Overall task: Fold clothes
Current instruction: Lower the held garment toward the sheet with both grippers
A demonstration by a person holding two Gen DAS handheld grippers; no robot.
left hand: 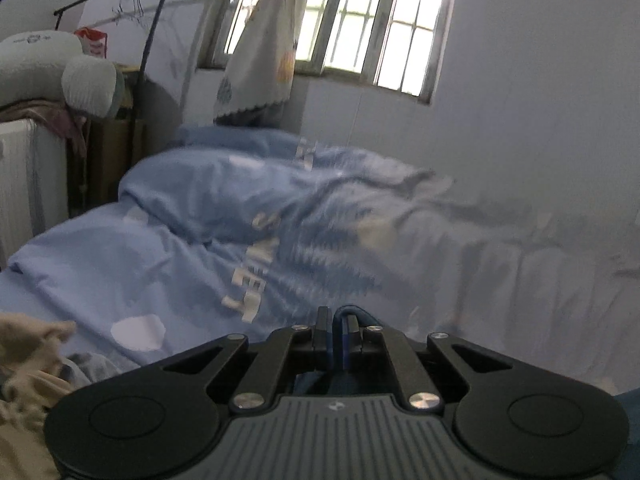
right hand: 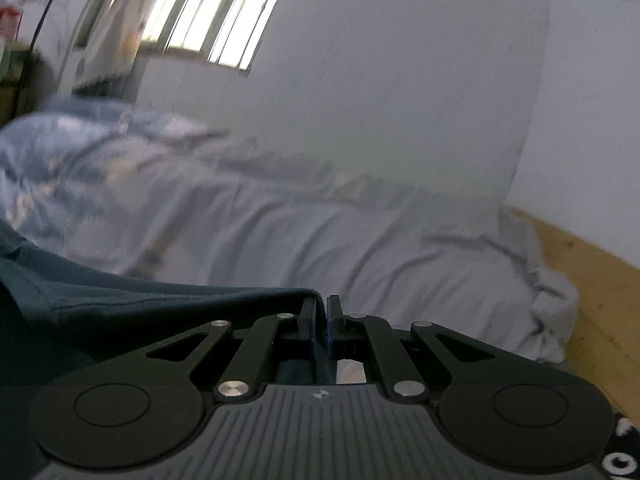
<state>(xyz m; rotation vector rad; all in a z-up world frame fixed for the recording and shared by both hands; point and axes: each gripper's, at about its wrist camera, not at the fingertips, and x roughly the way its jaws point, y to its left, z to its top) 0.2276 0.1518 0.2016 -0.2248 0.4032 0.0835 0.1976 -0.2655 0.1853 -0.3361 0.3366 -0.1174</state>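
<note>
A rumpled pale-blue printed quilt (left hand: pixel 224 216) covers the bed — above it, a dark teal cotton garment (right hand: pixel 120 300) is pinched by both left gripper (left hand: pixel 335 330) and right gripper (right hand: pixel 321 320), seemingly stretched between them for folding.

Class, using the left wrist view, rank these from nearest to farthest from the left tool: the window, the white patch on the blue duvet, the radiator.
1. White patch, just left of the left tool.
2. Radiator, far left edge.
3. Window, back wall, top.
</note>
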